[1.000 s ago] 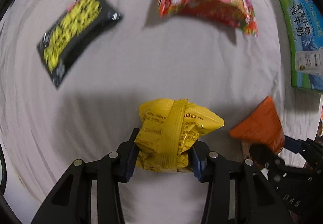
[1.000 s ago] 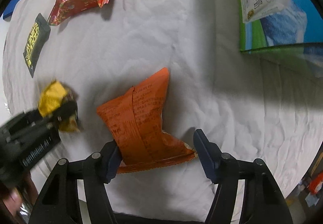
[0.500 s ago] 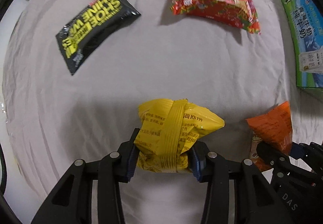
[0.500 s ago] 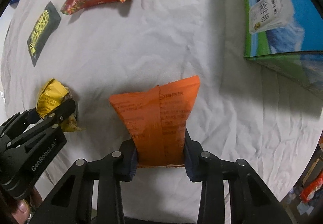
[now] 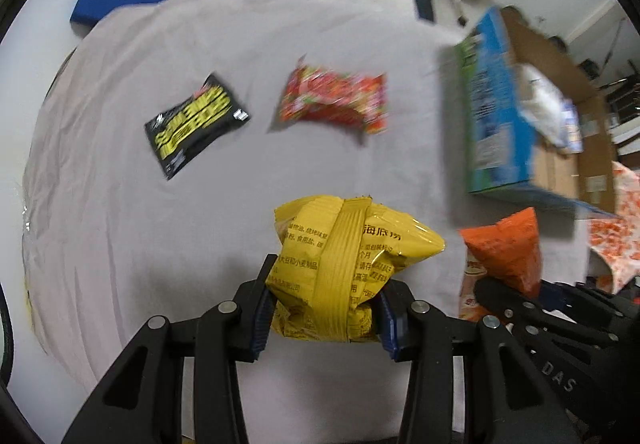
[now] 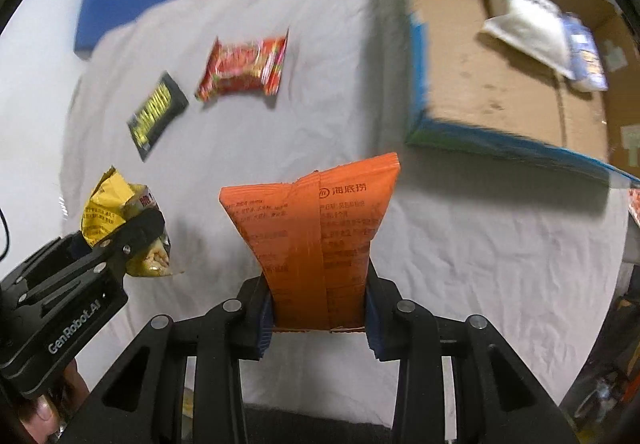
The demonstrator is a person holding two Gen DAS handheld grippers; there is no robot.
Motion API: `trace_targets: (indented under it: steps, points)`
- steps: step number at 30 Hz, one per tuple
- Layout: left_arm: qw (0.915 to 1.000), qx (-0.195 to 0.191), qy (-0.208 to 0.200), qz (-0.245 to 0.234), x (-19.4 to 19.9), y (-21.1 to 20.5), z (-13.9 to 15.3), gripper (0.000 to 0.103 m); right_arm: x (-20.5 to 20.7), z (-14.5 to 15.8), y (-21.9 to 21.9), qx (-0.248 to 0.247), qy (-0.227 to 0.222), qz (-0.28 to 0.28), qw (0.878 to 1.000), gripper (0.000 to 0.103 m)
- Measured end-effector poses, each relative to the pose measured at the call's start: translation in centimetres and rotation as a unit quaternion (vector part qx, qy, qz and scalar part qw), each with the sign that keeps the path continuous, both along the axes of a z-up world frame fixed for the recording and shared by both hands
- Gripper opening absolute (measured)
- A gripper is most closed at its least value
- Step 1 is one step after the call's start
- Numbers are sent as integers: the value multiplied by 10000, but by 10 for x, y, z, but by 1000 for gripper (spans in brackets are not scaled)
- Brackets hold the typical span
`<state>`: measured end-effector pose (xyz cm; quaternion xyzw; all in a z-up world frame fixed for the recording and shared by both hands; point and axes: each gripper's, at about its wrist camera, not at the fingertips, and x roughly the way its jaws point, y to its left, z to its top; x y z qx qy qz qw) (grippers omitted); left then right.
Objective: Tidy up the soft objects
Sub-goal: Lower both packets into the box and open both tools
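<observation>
Both grippers have lifted; the cardboard box [image 6: 500, 84] is now visible from above.
Left wrist: left gripper [image 5: 324, 308] clamps the yellow packet [image 5: 344, 264] above the white cloth [image 5: 120, 244]. Right wrist: right gripper [image 6: 318, 314] clamps the orange packet [image 6: 316, 232], near the box.

From each wrist we look forward and down along the fingers, close above the white cloth [image 5: 160, 244], sharing the cardboard box [image 6: 500, 84] and packets.
</observation>
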<state>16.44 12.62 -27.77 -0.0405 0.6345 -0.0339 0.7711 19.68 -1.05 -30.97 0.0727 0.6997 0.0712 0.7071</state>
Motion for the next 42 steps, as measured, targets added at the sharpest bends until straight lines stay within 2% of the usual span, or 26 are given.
trace_targets:
  steps: [3, 9, 15, 19, 25, 28, 33, 38, 42]
  points:
    - [9995, -175, -200, -145, -6, -15, 29, 40, -6, 23, -24, 114, -200, -149, 9996, 38]
    - [9962, -425, -525, -548, 0, -63, 70, 40, -13, 71, -88, 313, -568, -572, 9963, 38]
    - [9918, -652, -630, -898, 20, -118, 88, 40, -16, 99, -146, 443, -866, -1090, 9893, 38]
    - [9898, -739, -631, -1042, 51, -160, 90, 40, -10, 112, -194, 310, -1017, -1379, 9847, 38]
    - [9920, -544, -401, -1063, 122, -212, 67, 40, 23, 97, -260, -33, -998, -1730, 9799, 38]
    - [9939, -341, -189, -1032, 158, -232, 44, 40, 47, 77, -289, -238, -881, -1841, 9787, 38]
    - [9952, 42, 189, -955, 208, -256, -1, 40, 86, 26, -319, -419, -470, -1917, 9794, 38]
    - [9938, 327, 390, -992, 233, -274, -30, 41, 112, -20, -330, -616, -81, -1811, 9815, 38]
    - [9924, 500, 487, -1018, 247, -282, -49, 41, 121, -39, -337, -753, 106, -1752, 9816, 38]
